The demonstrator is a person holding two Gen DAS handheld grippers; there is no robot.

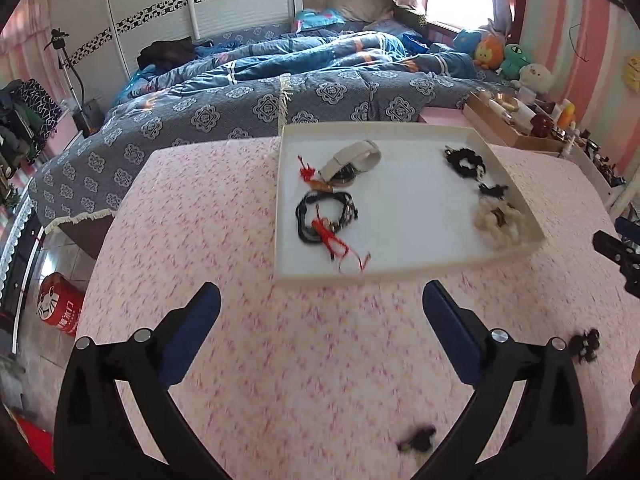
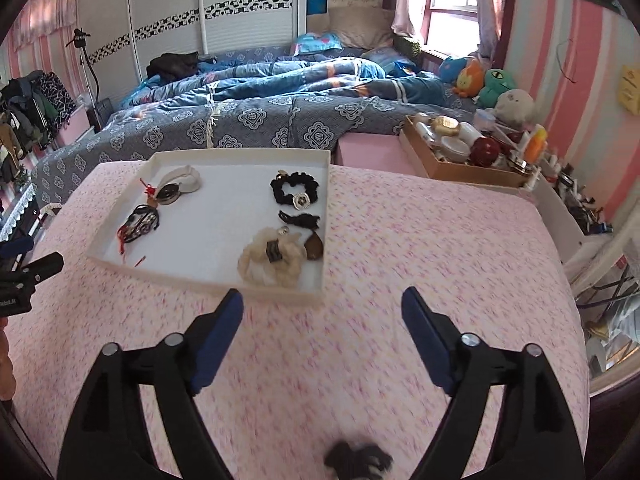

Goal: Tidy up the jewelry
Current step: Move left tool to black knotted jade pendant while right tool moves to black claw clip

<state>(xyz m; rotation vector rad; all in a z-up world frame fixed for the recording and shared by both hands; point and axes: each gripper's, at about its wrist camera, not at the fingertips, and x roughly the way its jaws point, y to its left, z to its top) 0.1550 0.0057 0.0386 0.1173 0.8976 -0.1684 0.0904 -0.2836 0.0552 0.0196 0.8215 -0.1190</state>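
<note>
The left gripper (image 1: 320,304) has two matte black fingers, each faced inside with a dark blue pad (image 1: 450,326) and pinned by round silver screws (image 1: 499,335) (two per finger). The right gripper (image 2: 322,310) is built alike: black frame, blue pads (image 2: 218,338), silver screw heads (image 2: 468,339).

I see a white tray (image 2: 224,285) on the pink-speckled counter (image 2: 400,240), a black scrunchie (image 2: 294,190), a cream scrunchie (image 2: 272,262), and blue pads (image 1: 200,320) on my black tongs.
</note>
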